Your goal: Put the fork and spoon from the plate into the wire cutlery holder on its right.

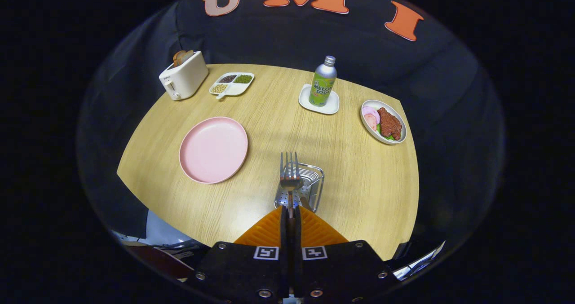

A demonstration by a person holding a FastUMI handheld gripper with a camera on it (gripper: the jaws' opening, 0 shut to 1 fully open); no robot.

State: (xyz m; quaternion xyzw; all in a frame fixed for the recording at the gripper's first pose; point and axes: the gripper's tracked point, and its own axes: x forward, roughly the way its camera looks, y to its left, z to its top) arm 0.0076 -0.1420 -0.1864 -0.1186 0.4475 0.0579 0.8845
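Observation:
My gripper [290, 210] is shut on a metal fork [290, 171], whose handle is pinched between the fingers with the tines pointing away from me. The fork hangs over the wire cutlery holder [310, 188], which stands on the wooden table just ahead of the fingers. The pink plate [214, 149] lies to the left of the holder with nothing on it. I cannot make out a spoon; the holder's inside is partly hidden by the fork.
Beyond the holder a green soda bottle [323, 82] stands on a white coaster [319, 100]. A dish of meat [384, 122] sits at the far right. A white toaster [183, 76] and a divided snack tray [232, 84] are at the far left.

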